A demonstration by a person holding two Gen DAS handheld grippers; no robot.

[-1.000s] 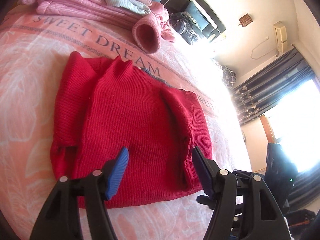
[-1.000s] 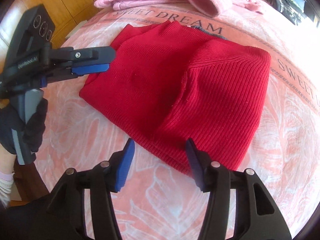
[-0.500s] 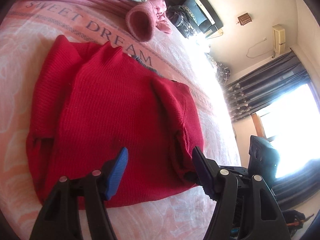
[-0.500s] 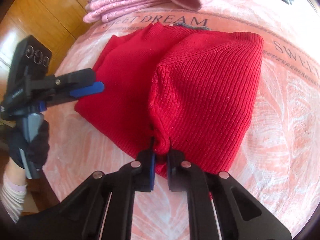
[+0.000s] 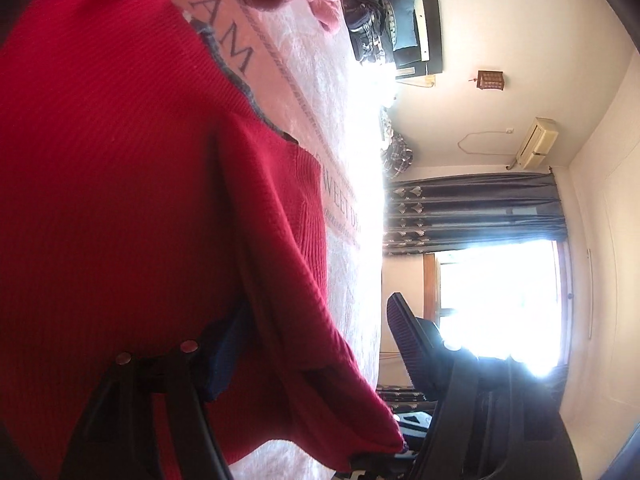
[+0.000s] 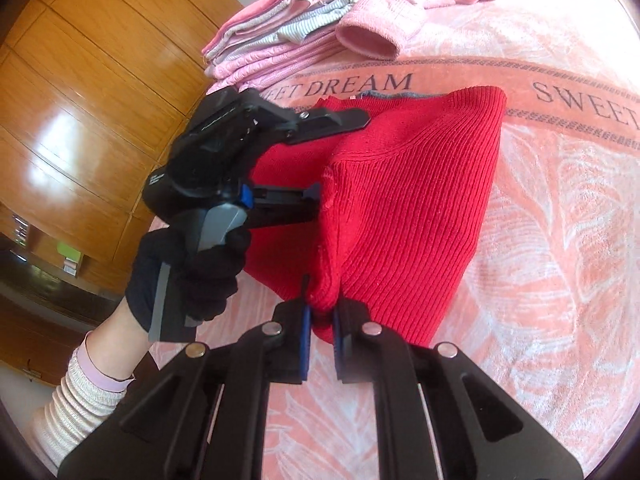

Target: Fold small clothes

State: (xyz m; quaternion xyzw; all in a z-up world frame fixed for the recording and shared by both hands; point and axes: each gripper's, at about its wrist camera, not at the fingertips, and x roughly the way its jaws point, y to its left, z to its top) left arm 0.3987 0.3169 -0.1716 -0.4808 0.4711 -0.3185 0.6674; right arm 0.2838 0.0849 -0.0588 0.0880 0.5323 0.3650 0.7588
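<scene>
Red ribbed sweater (image 6: pixel 416 200) lies on the pink bedspread (image 6: pixel 560 240) just below the woven band reading "SWEET DREAM". Its near edge is bunched and raised off the cover toward you.

Your right gripper (image 6: pixel 320 320): blue-padded fingers (image 6: pixel 305 332) drawn almost together, with a small fold of the sweater's lower hem pinched between them. The knit bulges out above the pads.

Your left gripper (image 6: pixel 320 160), seen from the right wrist: held in a black-gloved hand (image 6: pixel 188 272) with a ribbed cream sleeve (image 6: pixel 80 396) at the wrist. Its two fingers stand well apart, upper one over the sweater near the neckline, lower one against the folded side edge, red knit between them. Jaws spread, not clamped on the cloth.

Left wrist view: the sweater (image 5: pixel 120 200) fills most of the frame, very close. One blue pad (image 5: pixel 228 352) presses against the knit; a fold of fabric drapes over the gap and hides the other finger. The right-hand tool's dark body sits at the frame's lower right, next to the sweater's hem corner.

Beyond the sweater: a stack of folded pink and grey-striped clothes (image 6: pixel 280 36) at the bed's far edge, a loose pink knit piece with an open cuff (image 6: pixel 368 36) just beside it. Wooden wardrobe panels (image 6: pixel 80 100) to the left. Dark curtains (image 5: pixel 472 212) and a bright window (image 5: pixel 500 304) in the left wrist view.
</scene>
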